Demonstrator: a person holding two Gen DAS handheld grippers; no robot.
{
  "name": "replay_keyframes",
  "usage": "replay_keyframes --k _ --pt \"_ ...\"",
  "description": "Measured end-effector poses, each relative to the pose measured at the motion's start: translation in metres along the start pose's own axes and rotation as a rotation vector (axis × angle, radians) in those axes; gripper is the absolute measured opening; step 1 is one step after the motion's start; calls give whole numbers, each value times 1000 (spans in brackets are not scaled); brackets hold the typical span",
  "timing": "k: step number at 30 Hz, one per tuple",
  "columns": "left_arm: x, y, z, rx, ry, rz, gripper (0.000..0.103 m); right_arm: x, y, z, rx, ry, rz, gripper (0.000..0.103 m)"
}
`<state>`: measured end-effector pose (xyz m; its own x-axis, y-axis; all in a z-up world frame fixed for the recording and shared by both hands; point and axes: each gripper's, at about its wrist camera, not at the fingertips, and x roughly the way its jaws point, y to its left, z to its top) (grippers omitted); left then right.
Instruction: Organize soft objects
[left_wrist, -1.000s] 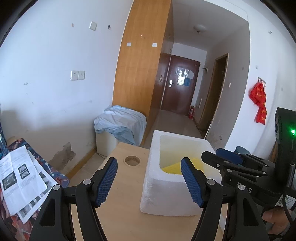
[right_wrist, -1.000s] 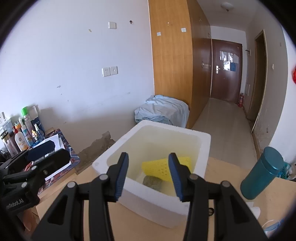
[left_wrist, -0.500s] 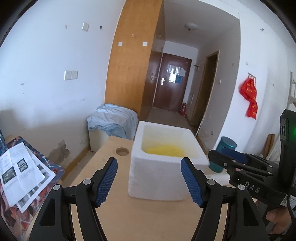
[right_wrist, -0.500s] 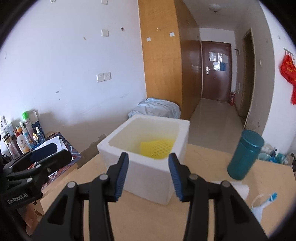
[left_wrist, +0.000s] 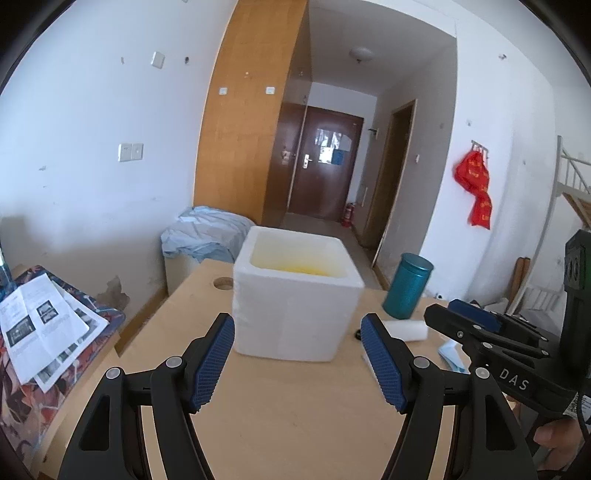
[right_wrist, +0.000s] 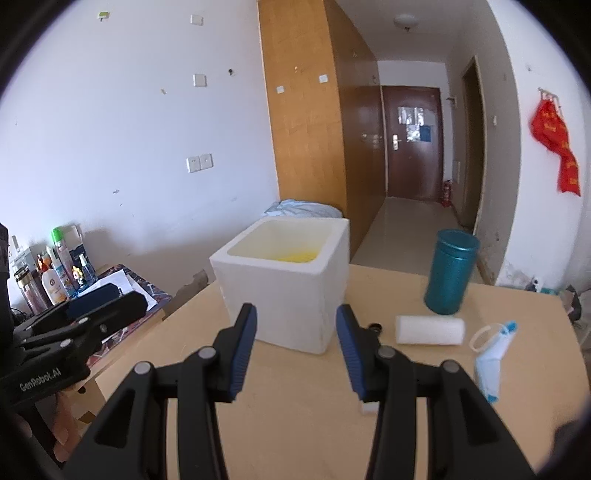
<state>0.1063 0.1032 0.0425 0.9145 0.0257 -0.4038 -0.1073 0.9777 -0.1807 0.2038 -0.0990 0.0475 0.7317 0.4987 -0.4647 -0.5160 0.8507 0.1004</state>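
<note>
On the wooden table (right_wrist: 295, 424), both grippers have been drawn back from the foam box (right_wrist: 288, 291); the left gripper (left_wrist: 297, 363) and right gripper (right_wrist: 295, 347) are parted and empty. A yellow sponge (right_wrist: 297, 256) is left inside; the white roll (right_wrist: 430, 329) and face mask (right_wrist: 493, 360), lying outside, are judged next.

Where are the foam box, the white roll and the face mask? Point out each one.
foam box (right_wrist: 295, 295), right wrist view, on its front wall.
white roll (right_wrist: 429, 329), right wrist view, on the middle of its side.
face mask (right_wrist: 491, 360), right wrist view, on its folded white body.
</note>
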Motion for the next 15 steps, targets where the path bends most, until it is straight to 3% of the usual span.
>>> replay_keyframes --k 15 --pt "-40 -47 -38 76 6 -116 72 -70 -10 -46 31 -51 -119 49"
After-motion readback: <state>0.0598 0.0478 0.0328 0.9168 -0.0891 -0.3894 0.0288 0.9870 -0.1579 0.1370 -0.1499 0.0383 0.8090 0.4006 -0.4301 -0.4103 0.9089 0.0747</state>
